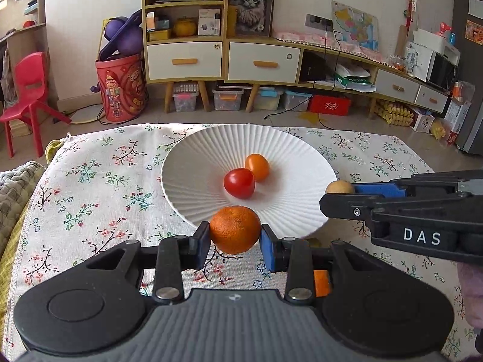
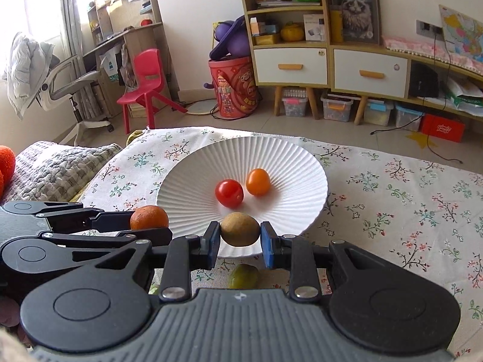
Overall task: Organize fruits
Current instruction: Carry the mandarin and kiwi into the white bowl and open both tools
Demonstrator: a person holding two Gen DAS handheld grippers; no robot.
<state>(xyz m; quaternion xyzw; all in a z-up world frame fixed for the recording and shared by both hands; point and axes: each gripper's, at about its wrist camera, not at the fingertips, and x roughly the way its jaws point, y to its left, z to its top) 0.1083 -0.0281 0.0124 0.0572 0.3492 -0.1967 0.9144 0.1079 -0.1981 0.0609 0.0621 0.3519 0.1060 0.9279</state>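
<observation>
A white ribbed plate (image 1: pixel 211 141) (image 2: pixel 286 157) lies on the floral cloth, holding a red tomato (image 1: pixel 239 183) (image 2: pixel 229 193) and a small orange fruit (image 1: pixel 257 166) (image 2: pixel 258 181). My left gripper (image 1: pixel 235 236) is shut on an orange mandarin (image 1: pixel 235 230) (image 2: pixel 149 217), held above the plate's near rim. My right gripper (image 2: pixel 240 236) is shut on a small brown round fruit (image 2: pixel 240 230) (image 1: pixel 339 187), also over the near rim. In the left wrist view the right gripper (image 1: pixel 335 194) reaches in from the right edge.
A green fruit (image 2: pixel 243 276) lies on the cloth (image 1: pixel 90 187) under my right gripper. A grey knitted cushion (image 2: pixel 60 166) and an orange object (image 2: pixel 6 161) sit at the left. Beyond the table stand a red chair (image 1: pixel 28 90), a red bin (image 1: pixel 120 87) and shelving.
</observation>
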